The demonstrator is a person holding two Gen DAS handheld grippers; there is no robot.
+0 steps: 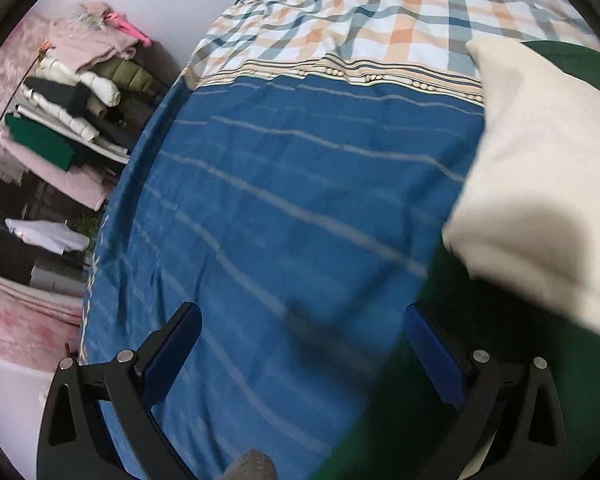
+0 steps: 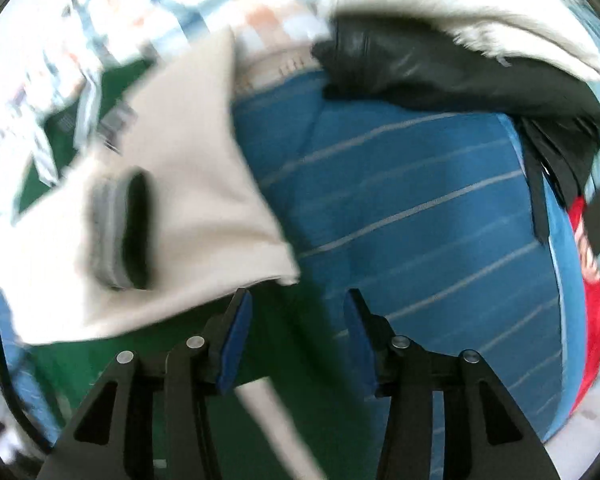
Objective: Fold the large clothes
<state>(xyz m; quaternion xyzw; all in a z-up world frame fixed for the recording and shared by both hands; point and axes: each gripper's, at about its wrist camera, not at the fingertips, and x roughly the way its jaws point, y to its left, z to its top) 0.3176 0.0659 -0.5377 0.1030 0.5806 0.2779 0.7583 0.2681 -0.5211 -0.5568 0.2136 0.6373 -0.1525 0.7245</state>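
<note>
A green and cream garment lies on the blue striped bed sheet (image 1: 292, 200). In the left wrist view its cream part (image 1: 540, 184) is at the right, with the green part (image 1: 412, 420) running down to the lower right. My left gripper (image 1: 300, 344) is open and empty above the sheet, its right finger over the green edge. In the right wrist view the cream part (image 2: 172, 208) with a grey-ribbed cuff (image 2: 120, 232) is at the left, over the green part (image 2: 300, 360). My right gripper (image 2: 296, 336) is open and empty above the green fabric edge. The image is blurred.
A checked blanket (image 1: 380, 20) covers the far end of the bed. A stack of folded clothes (image 1: 72, 92) sits off the bed's left side. In the right wrist view a black leather and white fleece jacket (image 2: 440, 56) lies at the top right and a red garment (image 2: 592, 280) at the right edge.
</note>
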